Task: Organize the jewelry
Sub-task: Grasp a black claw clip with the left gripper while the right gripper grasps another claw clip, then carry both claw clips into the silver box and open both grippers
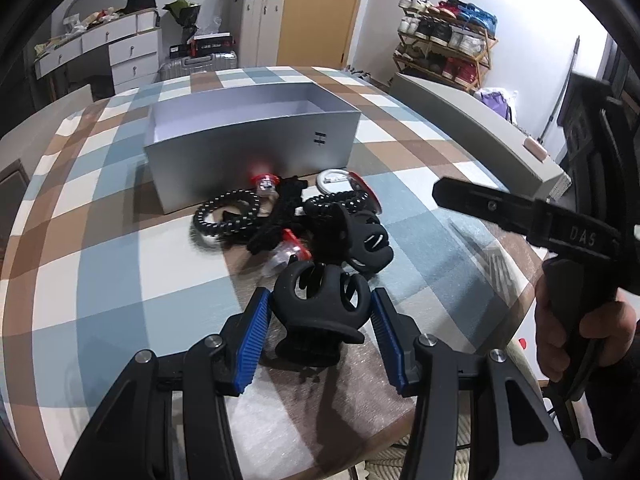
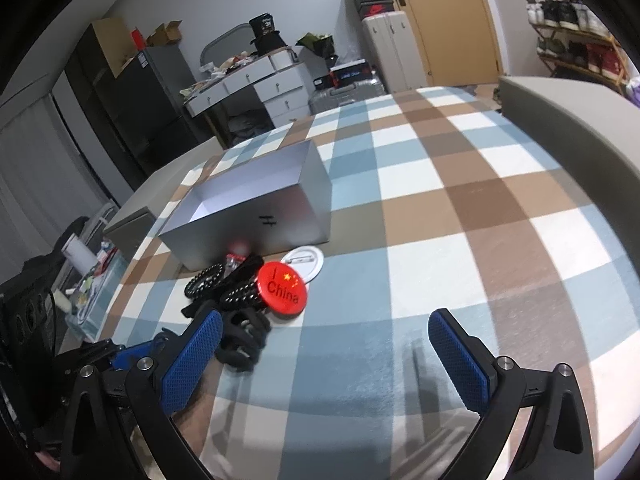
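Left gripper (image 1: 318, 316) wide open around a black hair clip (image 1: 320, 304), blue pads close on both sides but maybe not touching yet. Right gripper (image 2: 324, 344) wide open too, holding nothing, with the red badge (image 2: 282, 289) at 11 o'clock and the grey box (image 1: 256, 136) behind the pile at 12 o'clock. Could slip or twist out if squeezed on the round, smooth sides, or snag the beaded bands (image 1: 228, 218) nearby.

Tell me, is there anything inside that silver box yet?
No. In the left wrist view the silver box shows only bare white inner walls and floor.
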The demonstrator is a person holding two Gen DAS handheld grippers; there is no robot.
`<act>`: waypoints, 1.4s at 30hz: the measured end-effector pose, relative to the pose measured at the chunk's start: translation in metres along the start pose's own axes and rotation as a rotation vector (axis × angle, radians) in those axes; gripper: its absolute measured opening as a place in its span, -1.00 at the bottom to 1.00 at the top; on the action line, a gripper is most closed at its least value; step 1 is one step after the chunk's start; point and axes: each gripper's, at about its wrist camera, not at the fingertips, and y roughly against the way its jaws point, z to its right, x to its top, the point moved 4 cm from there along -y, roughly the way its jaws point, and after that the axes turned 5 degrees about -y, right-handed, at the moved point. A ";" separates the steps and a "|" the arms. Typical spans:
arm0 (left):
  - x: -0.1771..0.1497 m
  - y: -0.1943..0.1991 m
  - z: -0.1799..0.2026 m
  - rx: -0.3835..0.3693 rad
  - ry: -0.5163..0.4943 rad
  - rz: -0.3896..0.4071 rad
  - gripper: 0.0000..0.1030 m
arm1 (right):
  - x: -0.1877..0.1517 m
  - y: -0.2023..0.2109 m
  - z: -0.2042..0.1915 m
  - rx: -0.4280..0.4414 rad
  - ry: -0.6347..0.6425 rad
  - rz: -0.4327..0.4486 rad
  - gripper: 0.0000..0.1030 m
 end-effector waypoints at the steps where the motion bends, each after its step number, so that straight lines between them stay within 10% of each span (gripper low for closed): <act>1: 0.000 0.002 -0.002 0.002 0.009 0.006 -0.13 | -0.001 -0.002 -0.002 0.005 0.005 -0.010 1.00; 20: 0.002 0.033 -0.036 0.085 0.083 0.091 -0.13 | -0.022 -0.043 -0.059 0.114 0.140 -0.145 0.66; 28: 0.001 0.036 -0.040 0.094 0.085 0.094 -0.13 | -0.024 -0.049 -0.062 0.092 0.148 -0.163 -0.03; 42: 0.007 0.040 -0.041 0.097 0.090 0.102 -0.13 | -0.028 -0.016 -0.063 0.218 0.151 -0.097 -0.05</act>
